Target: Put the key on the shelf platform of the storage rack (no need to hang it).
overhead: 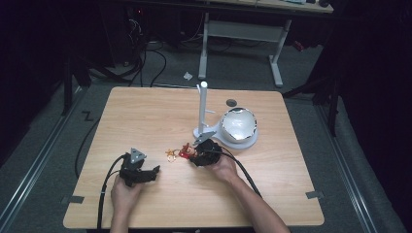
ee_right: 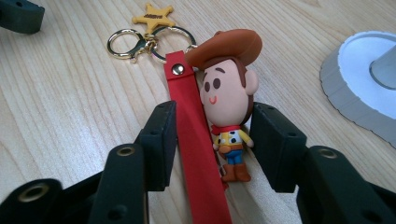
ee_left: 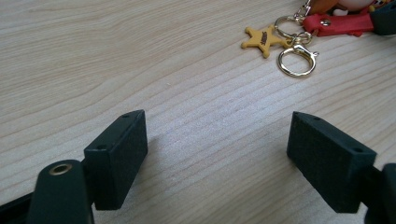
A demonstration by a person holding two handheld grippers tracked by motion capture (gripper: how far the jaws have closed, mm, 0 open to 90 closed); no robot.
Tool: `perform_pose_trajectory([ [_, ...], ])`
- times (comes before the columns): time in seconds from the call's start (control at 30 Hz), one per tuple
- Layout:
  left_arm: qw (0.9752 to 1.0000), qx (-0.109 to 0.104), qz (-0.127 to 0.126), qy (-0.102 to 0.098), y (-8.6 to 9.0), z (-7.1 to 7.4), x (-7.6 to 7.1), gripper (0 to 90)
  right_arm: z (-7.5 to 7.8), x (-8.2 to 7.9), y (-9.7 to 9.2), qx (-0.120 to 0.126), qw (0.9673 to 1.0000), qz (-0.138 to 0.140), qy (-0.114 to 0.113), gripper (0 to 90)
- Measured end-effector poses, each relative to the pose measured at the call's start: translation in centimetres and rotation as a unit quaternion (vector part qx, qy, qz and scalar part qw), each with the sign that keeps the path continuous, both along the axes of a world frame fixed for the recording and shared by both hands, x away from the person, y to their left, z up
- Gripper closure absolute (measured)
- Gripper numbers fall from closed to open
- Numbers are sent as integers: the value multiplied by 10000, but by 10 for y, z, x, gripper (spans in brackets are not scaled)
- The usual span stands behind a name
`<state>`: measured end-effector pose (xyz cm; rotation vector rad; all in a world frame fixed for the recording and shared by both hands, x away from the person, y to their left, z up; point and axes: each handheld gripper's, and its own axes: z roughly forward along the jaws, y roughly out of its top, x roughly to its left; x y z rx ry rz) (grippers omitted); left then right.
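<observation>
The right gripper [ee_right: 212, 140] stands low over the table, and its two black jaws are on both sides of a cowboy figure [ee_right: 229, 107] and a red strap [ee_right: 196, 154]. The jaws are narrow, but I cannot tell if they already press on the figure or only stand beside it; a small gap seems to remain on each side. In the high view this gripper [overhead: 194, 156] is near the middle of the wooden table [overhead: 145, 116], just in front of the grey stand base.

The left gripper [ee_left: 217, 154] is wide open with nothing between its jaws; it points at bare wood, and the keychain lies well apart from it.

What could go wrong, in my judgement: the figure has a round, smooth head, so if the jaws close on the head and the strap together, the figure may slip out or turn. The strap is soft and may fold. The loose end with the rings can swing when lifted and catch on the stand [overhead: 202, 109], which is close.

The count: one figure, one red strap, one yellow star charm [ee_right: 152, 17], one gold clasp [ee_right: 125, 44], and at least two rings [ee_right: 175, 42] beside it. On the table there is also one stand with one pole, and one white bowl [overhead: 238, 125] just beside it. There are two grippers.
</observation>
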<state>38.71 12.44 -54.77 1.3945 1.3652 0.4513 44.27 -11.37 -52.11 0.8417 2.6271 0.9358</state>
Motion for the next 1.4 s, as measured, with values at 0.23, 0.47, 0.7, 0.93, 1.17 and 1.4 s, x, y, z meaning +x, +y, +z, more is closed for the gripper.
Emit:
perform_pose_trajectory([
  [0.23,10000,-2,0,0,0,0,0,207,1,-4,1,-96,9997,162,-156,685],
  [0.47,10000,-1,0,1,0,0,0,207,2,-6,0,-74,9998,132,-150,694],
  [0.7,10000,0,0,2,0,0,0,207,14,-8,-10,245,9996,35,-164,698],
  [0.93,10000,-2,1,2,0,0,0,207,29,-14,-20,613,9978,-25,-239,699],
  [1.17,10000,0,1,2,0,0,0,207,46,-23,-33,808,9962,-50,-312,699],
  [1.4,10000,-1,1,1,0,0,0,207,58,-33,-46,925,9951,-20,-349,700],
])
